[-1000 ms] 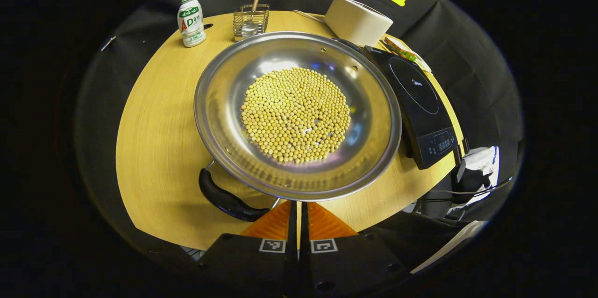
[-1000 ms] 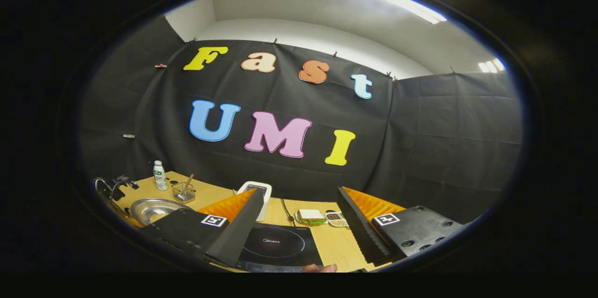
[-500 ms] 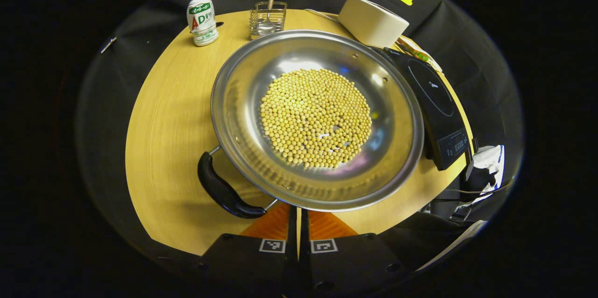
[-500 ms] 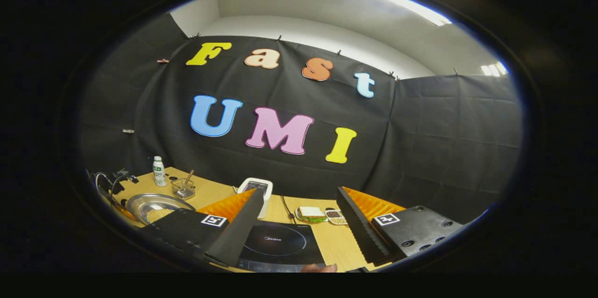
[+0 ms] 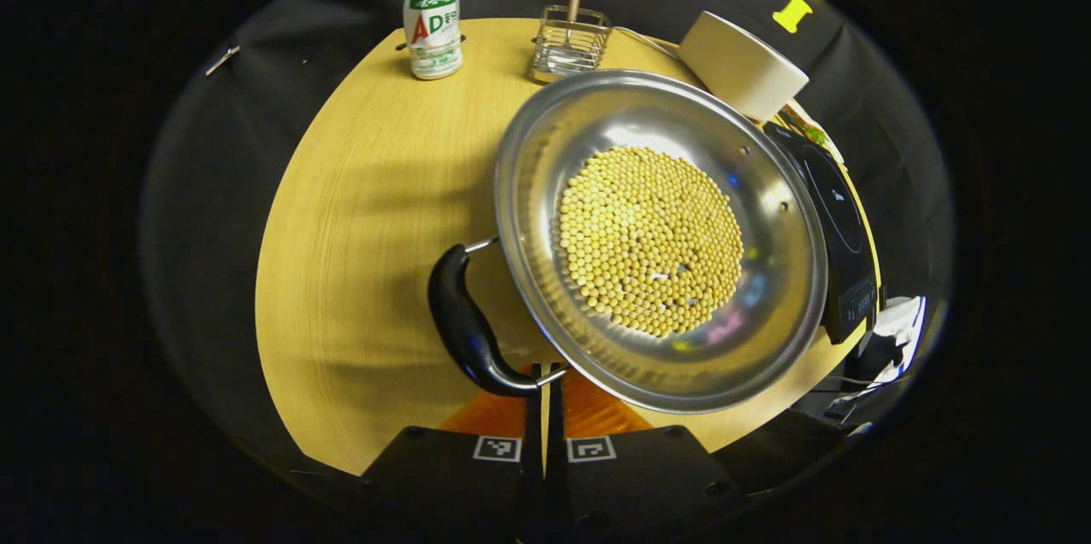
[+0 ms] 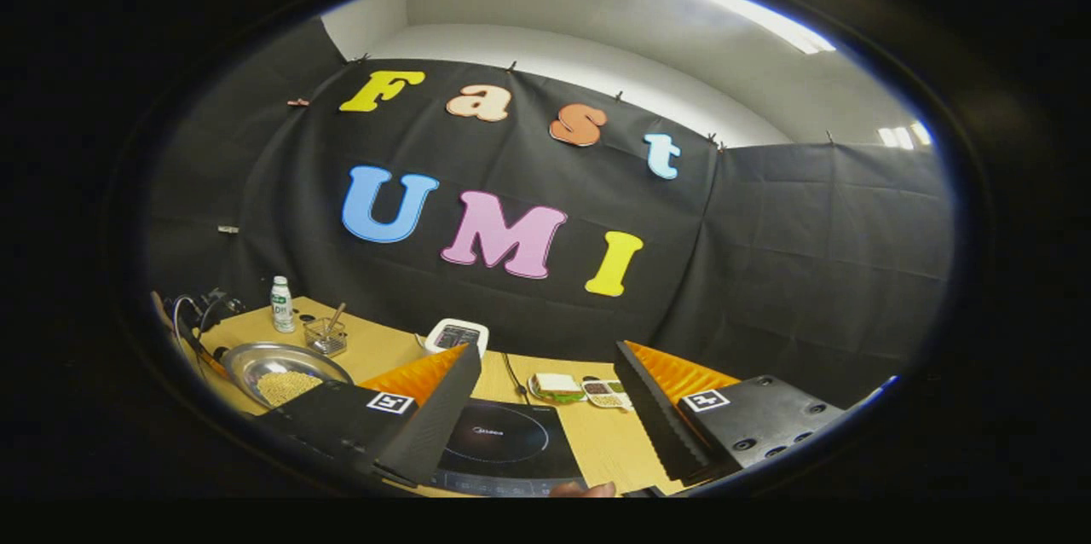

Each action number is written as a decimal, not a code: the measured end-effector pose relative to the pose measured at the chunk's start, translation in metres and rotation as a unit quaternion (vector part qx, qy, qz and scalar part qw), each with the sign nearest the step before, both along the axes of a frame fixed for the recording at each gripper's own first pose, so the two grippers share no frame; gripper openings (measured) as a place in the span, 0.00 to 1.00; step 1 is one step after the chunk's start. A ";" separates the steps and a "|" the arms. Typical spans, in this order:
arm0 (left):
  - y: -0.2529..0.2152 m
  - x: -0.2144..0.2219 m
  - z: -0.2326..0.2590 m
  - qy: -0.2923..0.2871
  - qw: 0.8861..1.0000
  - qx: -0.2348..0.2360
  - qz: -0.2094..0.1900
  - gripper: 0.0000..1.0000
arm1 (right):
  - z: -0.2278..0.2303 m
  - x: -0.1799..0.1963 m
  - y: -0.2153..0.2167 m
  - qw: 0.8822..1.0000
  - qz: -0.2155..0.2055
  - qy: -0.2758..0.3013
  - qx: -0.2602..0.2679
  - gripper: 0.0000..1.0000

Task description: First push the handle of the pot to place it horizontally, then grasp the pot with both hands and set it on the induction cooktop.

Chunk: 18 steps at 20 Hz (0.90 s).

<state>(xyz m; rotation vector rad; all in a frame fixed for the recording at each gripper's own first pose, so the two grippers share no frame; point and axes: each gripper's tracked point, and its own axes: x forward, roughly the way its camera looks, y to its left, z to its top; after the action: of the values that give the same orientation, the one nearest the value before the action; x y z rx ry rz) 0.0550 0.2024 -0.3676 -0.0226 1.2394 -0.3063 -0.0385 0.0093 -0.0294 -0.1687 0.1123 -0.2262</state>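
While the left tongs [image 5: 545, 382] sit low at the near edge of the desk [image 5: 358, 211] with their two fingers pressed together, their tips meet the near end of the pot's black handle [image 5: 464, 324], right where its wire bracket joins the rim. They hold nothing between them. The pot [image 5: 660, 237] is a wide, shallow steel pan resting on the yellow wooden desk, its bottom covered with a round bed of pale yellow beans [image 5: 652, 239]. The handle stands out from the pot's left side in the left gripper view, curving alongside the rim.

Just beyond the pot's far edge lies the black induction cooktop [image 5: 839, 220], flat on the desk and partly hidden behind the pot's rim; the pot is beside it, not on it. A white rounded appliance [image 5: 741, 62] stands at the back, next to the cooktop. Further left at the back are a small wire basket [image 5: 569, 41] with a wooden-handled tool upright in it, and a white drink bottle [image 5: 433, 20] standing upright, well apart from the pot.

The right tongs [image 6: 545, 408] are held up and away, their fingers spread wide apart with nothing between them, above the near side of the cooktop. Past them, in the right gripper view, a plate with a sandwich [image 6: 554, 386] and a small divided dish [image 6: 605, 392] sit side by side on the desk.
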 end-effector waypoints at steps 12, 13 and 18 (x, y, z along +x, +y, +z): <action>0.012 0.057 -0.003 -0.019 1.000 0.012 0.015 0.05 | -0.010 -0.004 -0.001 1.000 -0.007 0.021 -0.015 0.98; 0.012 0.061 -0.003 -0.021 1.000 0.013 0.015 0.05 | -0.011 -0.002 0.000 1.000 -0.007 0.022 -0.014 0.98; 0.013 0.077 -0.003 -0.032 0.999 0.024 0.011 0.05 | -0.014 0.004 0.000 0.999 -0.010 0.028 -0.013 0.98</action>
<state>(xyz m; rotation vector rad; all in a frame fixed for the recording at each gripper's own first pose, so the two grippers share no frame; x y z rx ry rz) 0.1319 0.2149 -0.3703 0.0143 1.1813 -0.2566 -0.0349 0.0097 -0.0438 -0.1989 0.1668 -0.2439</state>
